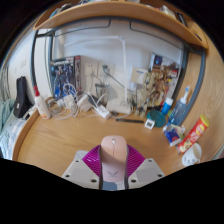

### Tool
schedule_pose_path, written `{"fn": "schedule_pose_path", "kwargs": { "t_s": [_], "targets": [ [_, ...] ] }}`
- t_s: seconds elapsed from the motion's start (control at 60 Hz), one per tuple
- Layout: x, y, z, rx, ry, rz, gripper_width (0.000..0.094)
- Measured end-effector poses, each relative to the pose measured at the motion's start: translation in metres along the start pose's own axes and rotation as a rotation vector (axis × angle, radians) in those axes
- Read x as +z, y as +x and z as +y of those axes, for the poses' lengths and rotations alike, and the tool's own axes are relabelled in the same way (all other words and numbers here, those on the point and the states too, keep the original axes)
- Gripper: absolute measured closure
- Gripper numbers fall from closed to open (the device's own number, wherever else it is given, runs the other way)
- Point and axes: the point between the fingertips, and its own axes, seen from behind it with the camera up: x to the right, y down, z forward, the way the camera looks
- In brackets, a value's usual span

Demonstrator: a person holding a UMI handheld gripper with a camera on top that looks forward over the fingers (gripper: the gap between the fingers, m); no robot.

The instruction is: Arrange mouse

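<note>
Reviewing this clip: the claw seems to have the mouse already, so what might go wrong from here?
1. The claw pinches only the rear of the mouse; its front sticks out unsupported and might tilt or slip.
2. The items clustered on the table beside it might get knocked if the mouse is placed there.

Cluttered lab — cables (88,100), wooden desk (60,140)

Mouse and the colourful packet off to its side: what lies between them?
Bare wooden tabletop, in the gripper view; the hand-held gripper clamps the mouse between its fingers.
</note>
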Motion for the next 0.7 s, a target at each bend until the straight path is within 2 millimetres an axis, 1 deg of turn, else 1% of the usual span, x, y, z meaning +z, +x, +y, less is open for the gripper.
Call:
{"fn": "schedule_pose_path", "kwargs": {
  "t_s": [0.033,0.083,0.15,0.183,0.267,0.283,0.317,0.35,0.367,0.383,0.4,0.417,0.5,0.583,0.667,0.683,0.7],
  "targets": [
    [0.010,0.000,0.021,0.011,-0.029,-0.011,0.0651],
    [0.020,0.000,0.048,0.026,-0.071,-0.015,0.0651],
    [0.035,-0.002,0.081,0.033,-0.119,-0.021,0.0653],
    [0.038,-0.002,0.095,0.033,-0.143,-0.023,0.0651],
    [0.047,-0.011,0.120,0.056,-0.179,-0.044,0.0651],
    [0.052,-0.011,0.125,0.057,-0.186,-0.042,0.0647],
    [0.053,-0.014,0.135,0.051,-0.207,-0.043,0.0649],
    [0.053,-0.015,0.150,0.027,-0.238,-0.046,0.0637],
    [0.053,-0.015,0.151,0.015,-0.234,-0.041,0.0637],
    [0.053,-0.015,0.147,0.013,-0.209,-0.035,0.0637],
    [0.053,-0.016,0.149,0.015,-0.208,-0.030,0.0621],
    [0.057,-0.016,0.152,0.024,-0.209,-0.025,0.0622],
    [0.053,-0.015,0.151,0.097,-0.188,-0.023,0.0593],
    [0.055,-0.015,0.150,0.124,-0.175,-0.028,0.0534],
    [0.055,-0.015,0.150,0.109,-0.192,-0.031,0.0489],
    [0.054,-0.014,0.150,0.101,-0.199,-0.030,0.0471],
    [0.054,-0.013,0.151,0.093,-0.208,-0.024,0.0427]
  ]
}}
